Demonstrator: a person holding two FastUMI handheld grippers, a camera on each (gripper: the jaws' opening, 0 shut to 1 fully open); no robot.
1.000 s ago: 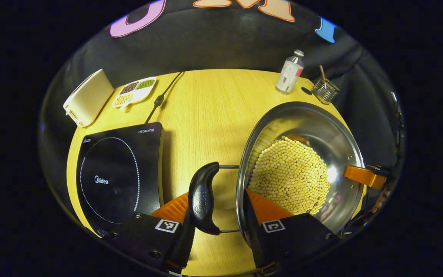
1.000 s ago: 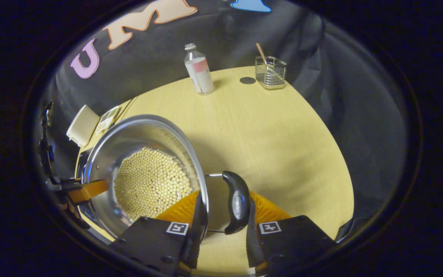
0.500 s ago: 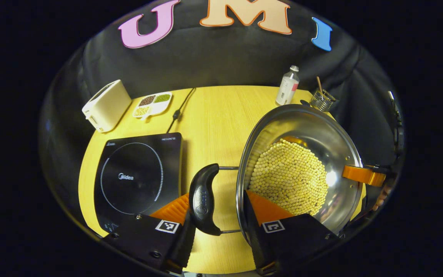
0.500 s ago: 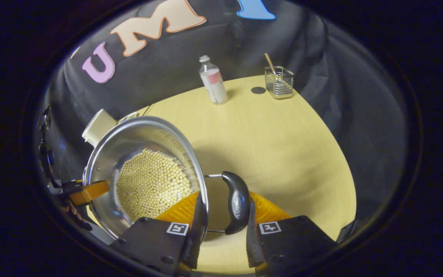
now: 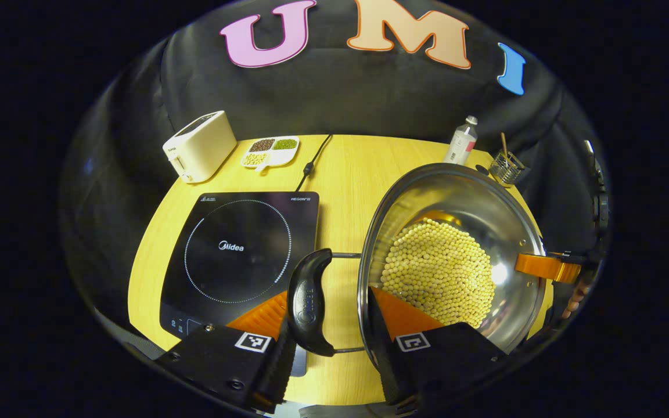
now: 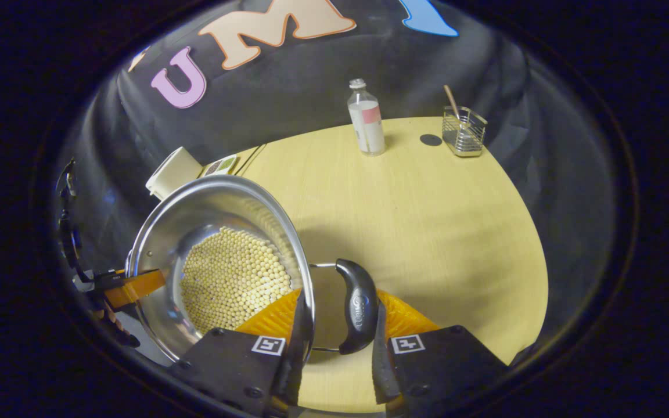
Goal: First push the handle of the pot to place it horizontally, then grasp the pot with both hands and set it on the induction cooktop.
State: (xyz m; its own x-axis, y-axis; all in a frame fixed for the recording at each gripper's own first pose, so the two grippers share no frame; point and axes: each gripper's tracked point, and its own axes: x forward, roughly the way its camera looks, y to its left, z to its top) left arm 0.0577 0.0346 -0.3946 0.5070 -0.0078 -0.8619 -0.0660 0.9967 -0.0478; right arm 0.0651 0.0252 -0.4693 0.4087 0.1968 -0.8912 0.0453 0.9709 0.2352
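The pot (image 5: 450, 255), bean-filled steel, likely heavy and slippery, is best held by its side handles. Left gripper (image 5: 334, 348) jaws are clamped over one handle and the rim, right gripper (image 6: 334, 348) jaws likewise opposite. Pot hangs right of the cooktop (image 5: 236, 255), seemingly higher than a second ago

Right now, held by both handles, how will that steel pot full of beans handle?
Probably heavy: yellow beans cover the steel pot bottom. It looks rigid, polished, likely slippery. Tilting would likely send the round beans rolling, so the left gripper and right gripper should stay level.
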